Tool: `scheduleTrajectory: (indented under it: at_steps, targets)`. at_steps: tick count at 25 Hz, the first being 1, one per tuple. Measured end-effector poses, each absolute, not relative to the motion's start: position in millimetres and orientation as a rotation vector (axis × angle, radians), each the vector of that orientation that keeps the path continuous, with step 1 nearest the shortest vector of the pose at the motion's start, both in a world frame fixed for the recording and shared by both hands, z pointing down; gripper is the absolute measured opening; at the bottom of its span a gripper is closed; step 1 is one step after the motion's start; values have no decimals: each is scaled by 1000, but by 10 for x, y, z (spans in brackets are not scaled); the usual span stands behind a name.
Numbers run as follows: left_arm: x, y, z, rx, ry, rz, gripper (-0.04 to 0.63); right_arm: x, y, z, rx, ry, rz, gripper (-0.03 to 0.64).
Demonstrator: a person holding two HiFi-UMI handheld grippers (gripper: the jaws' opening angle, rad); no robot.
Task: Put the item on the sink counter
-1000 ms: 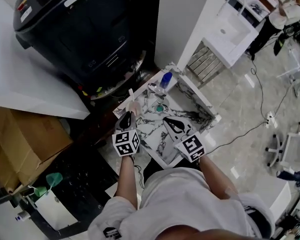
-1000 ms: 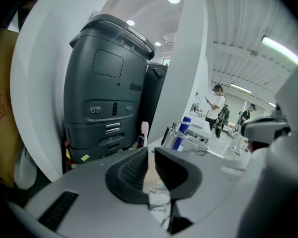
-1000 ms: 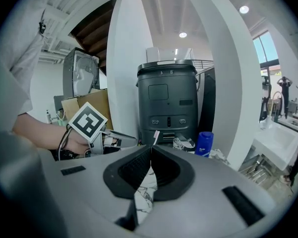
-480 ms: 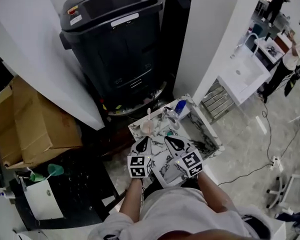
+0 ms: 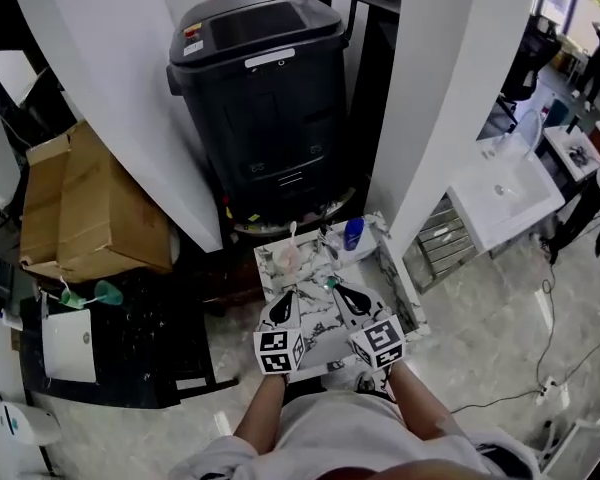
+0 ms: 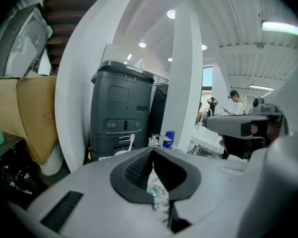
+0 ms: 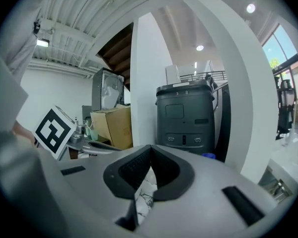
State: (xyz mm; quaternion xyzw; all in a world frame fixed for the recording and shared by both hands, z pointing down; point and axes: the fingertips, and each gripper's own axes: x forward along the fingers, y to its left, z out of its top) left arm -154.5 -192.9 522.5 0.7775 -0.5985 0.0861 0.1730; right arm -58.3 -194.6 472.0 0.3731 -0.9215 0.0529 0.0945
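A small marble sink counter (image 5: 302, 286) stands on the floor in front of me. On its far edge stand a pink cup with a toothbrush (image 5: 288, 255), a chrome faucet (image 5: 331, 247) and a blue bottle (image 5: 353, 233). A teal drain plug (image 5: 327, 282) shows in the basin. My left gripper (image 5: 283, 303) hovers shut and empty over the near left part, apart from the cup. Beside it my right gripper (image 5: 339, 291) is shut and empty too. In the left gripper view the toothbrush (image 6: 131, 142) and blue bottle (image 6: 168, 139) rise past the closed jaws.
A big black bin (image 5: 265, 88) stands just behind the counter between white pillars (image 5: 435, 118). Cardboard boxes (image 5: 90, 213) lie to the left, with a dark shelf (image 5: 130, 343) below them. A white washbasin (image 5: 505, 200) stands at the right, and a cable runs across the floor.
The head view has pulled back and swung, taking in more of the room. Both grippers have drawn back toward the counter's near edge; the left one has moved away from the pink cup.
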Motion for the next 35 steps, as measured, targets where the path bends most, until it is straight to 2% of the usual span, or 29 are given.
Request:
scheduleTrajectory:
  at_steps: [5,10,21,35]
  targets:
    - [-1185,-1444,5081,2135,-1837,250,11,-39,-1555,4675,1129,-2779,176,5]
    - [-718,-1178,4852,2086,-1943,116,11,458,-1466,4483,1085,-2843,116,5]
    - [-487,-641,4487,2116,-1995,52,11,647,-979,4236,1103,-2870,33,5]
    - [-824,263,3902,2205,-2088,-46,10,469,36,3699,1240,-2868,-111,5]
